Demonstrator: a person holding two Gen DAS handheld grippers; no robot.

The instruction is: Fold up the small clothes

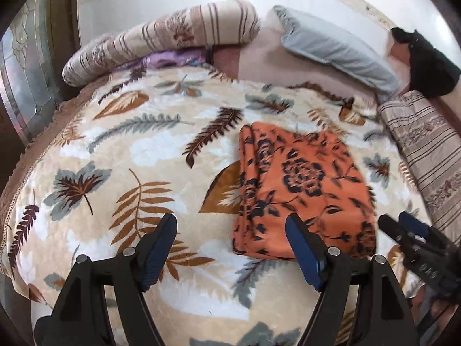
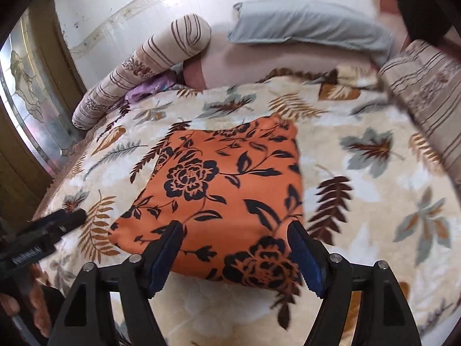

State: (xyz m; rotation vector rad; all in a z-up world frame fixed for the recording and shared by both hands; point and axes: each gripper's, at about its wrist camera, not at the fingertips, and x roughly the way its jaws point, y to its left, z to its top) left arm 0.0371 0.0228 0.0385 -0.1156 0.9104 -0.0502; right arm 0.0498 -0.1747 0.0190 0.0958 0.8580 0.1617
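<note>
An orange cloth with a black flower print (image 1: 299, 190) (image 2: 222, 184) lies folded into a flat, roughly square stack on a leaf-patterned blanket (image 1: 138, 155) (image 2: 360, 201). My left gripper (image 1: 230, 230) hovers above the blanket at the cloth's near left corner, jaws wide apart, nothing between them. My right gripper (image 2: 234, 236) hangs over the cloth's near edge, jaws also wide apart and lifted off the fabric. Each gripper shows in the other's view: the right gripper (image 1: 403, 227) at the right edge of the left wrist view, the left gripper (image 2: 66, 219) at the left edge of the right wrist view.
At the head of the bed lie a striped bolster (image 1: 161, 37) (image 2: 144, 66), a grey pillow (image 1: 340, 49) (image 2: 311, 26) and a black garment (image 1: 429, 63). A striped folded quilt (image 1: 423, 155) (image 2: 426, 92) runs along the right side. A glass-panelled door (image 2: 31, 98) stands left.
</note>
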